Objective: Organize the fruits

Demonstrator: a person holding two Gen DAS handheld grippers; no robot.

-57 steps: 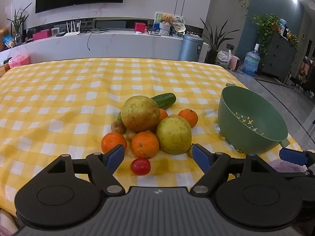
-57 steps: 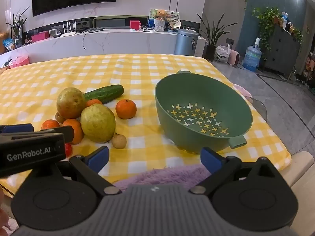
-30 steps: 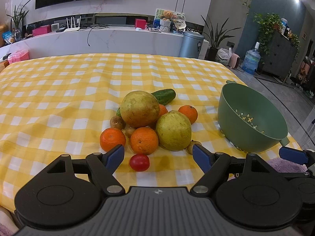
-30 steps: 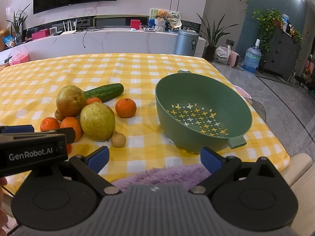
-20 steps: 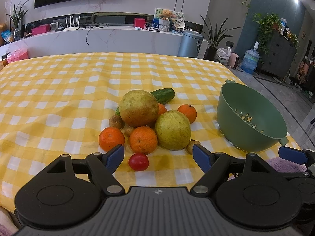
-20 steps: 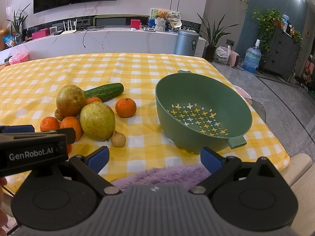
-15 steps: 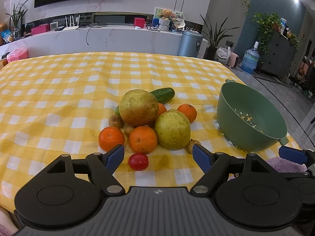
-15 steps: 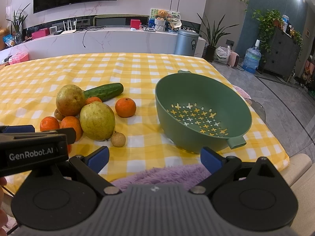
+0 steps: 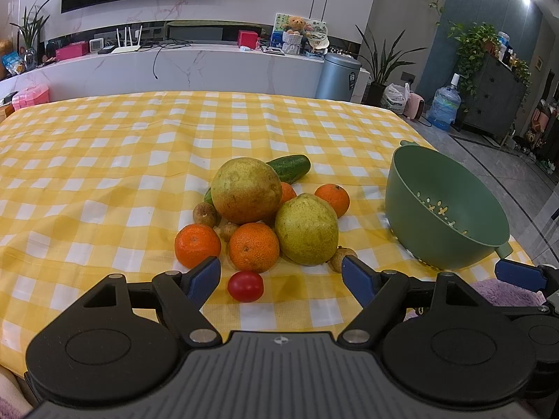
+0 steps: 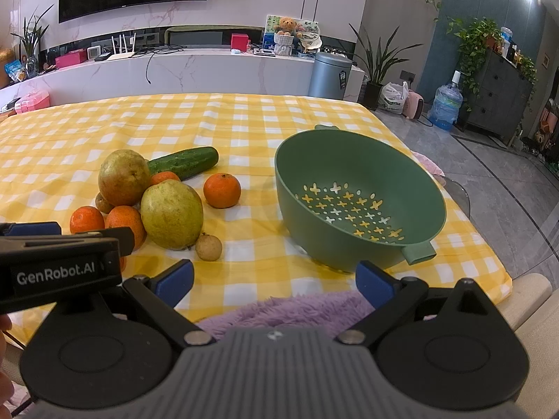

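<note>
Both the left gripper [image 9: 281,276] and the right gripper [image 10: 276,279] hang with fingers apart near the table edge, the fruit pile [image 9: 265,209] lying left of the green colander [image 10: 360,197].

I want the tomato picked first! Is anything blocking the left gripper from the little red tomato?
No. The cherry tomato lies alone nearest the open left hand-held gripper, in front of the oranges.
</note>
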